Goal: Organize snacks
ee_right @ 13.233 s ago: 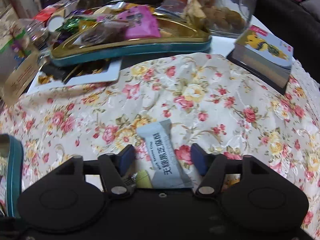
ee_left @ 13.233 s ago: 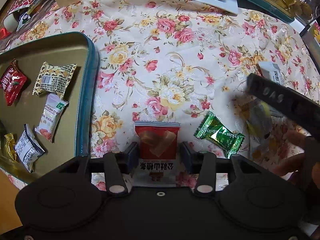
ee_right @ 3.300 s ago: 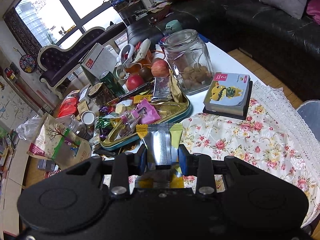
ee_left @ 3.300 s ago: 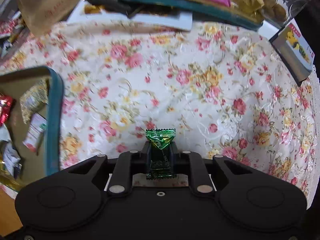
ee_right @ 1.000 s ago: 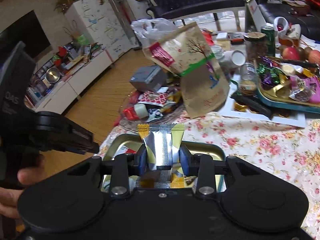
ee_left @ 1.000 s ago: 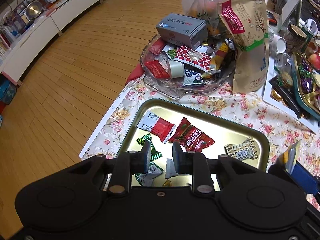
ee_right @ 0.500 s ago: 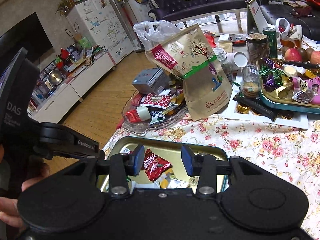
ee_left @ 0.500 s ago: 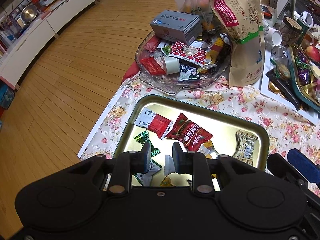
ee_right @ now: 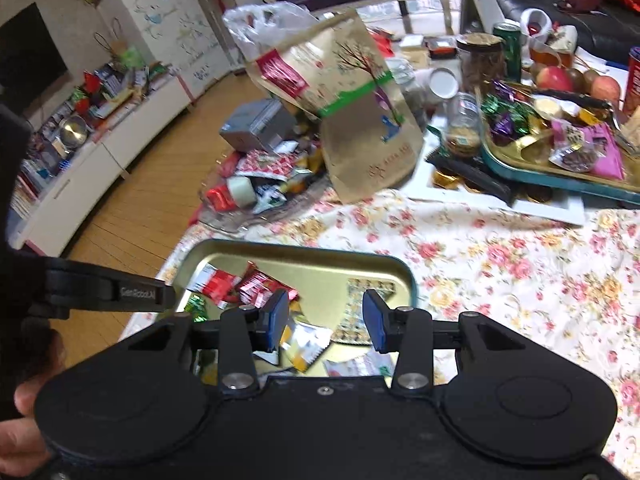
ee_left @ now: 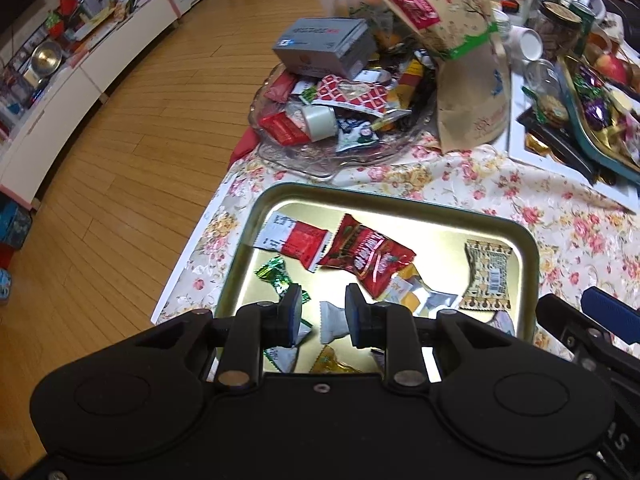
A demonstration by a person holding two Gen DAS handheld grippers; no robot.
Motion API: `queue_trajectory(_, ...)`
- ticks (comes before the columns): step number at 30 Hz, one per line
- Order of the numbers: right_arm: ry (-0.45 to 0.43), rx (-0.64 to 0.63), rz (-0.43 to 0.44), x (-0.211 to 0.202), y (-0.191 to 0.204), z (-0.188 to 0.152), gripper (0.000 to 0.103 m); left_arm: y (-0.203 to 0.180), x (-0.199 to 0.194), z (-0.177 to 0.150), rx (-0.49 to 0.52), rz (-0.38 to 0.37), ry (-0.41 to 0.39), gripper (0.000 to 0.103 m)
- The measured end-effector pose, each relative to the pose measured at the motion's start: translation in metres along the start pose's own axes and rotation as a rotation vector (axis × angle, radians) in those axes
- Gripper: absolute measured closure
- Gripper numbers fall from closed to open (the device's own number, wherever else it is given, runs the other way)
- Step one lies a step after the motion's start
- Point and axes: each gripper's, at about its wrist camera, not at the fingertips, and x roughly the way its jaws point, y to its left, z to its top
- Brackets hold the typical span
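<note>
Hovering both empty: right gripper [ee_right: 326, 320] gaping wide, left gripper [ee_left: 319, 314] narrower (nothing gripped), over the tray [ee_left: 532, 248] below; lifting straight, avoiding wrappers.

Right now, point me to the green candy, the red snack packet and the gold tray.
green candy [ee_left: 276, 274], left wrist view, on its twisted foil body.
red snack packet [ee_left: 366, 256], left wrist view, middle of its printed face.
gold tray [ee_left: 394, 202], left wrist view, on its far rim.
</note>
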Motion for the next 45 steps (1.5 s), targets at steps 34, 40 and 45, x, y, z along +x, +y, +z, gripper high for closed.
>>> queue_trajectory(34,0.145,0.027,-0.126,0.016,-0.021,-0.015,0.060,-0.016,0.009,-0.020,0.032,-0.007,0.008,0.068)
queue_trajectory(40,0.144,0.034,-0.130,0.017,-0.022,-0.014,0.060,-0.017,0.008,-0.021,0.043,-0.013,-0.001,0.068)
queue_trajectory(45,0.144,0.032,-0.130,0.017,-0.022,-0.014,0.060,-0.017,0.007,-0.021,0.045,-0.014,-0.004,0.068)
